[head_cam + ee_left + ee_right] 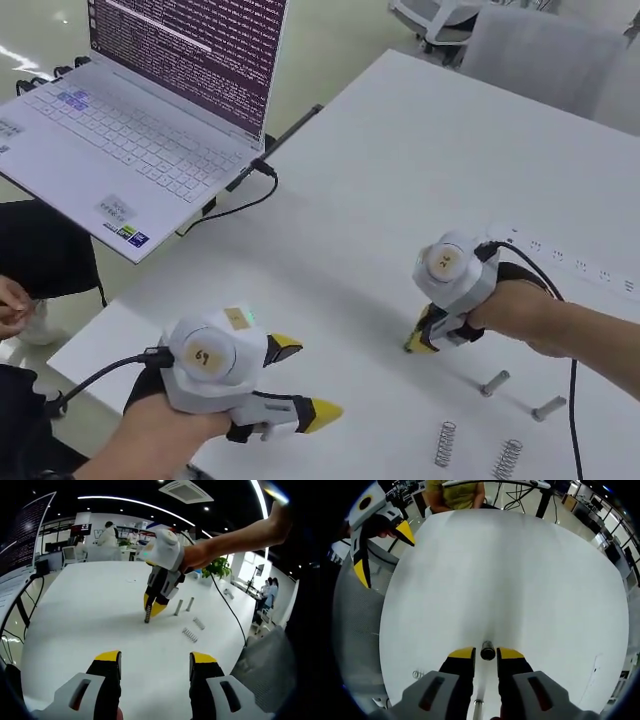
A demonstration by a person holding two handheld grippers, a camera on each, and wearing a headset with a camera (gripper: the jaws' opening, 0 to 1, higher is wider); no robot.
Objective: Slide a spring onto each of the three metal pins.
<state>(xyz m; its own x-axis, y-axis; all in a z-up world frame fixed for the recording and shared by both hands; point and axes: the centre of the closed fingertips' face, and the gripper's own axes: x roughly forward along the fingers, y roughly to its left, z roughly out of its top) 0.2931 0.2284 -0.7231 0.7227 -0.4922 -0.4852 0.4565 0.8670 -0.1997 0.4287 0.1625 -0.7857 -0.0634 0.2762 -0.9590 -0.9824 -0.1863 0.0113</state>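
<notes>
My right gripper (488, 655) points down at the white table (400, 180), shut on a coiled spring (148, 614) whose lower end touches the tabletop. Its round end (488, 651) shows between the yellow fingertips. Whether a pin sits inside it I cannot tell. To the right of that gripper (415, 345) lie two short metal pins (494, 382) (549, 407). Nearer me lie two loose springs (446, 443) (507, 459). My left gripper (305, 380) hovers at the lower left, open and holding nothing, well apart from the parts.
An open laptop (150, 110) sits at the far left corner, its black cable (235, 200) trailing onto the table. A white power strip (570, 262) lies behind my right hand. A grey chair (545, 50) stands beyond the far edge.
</notes>
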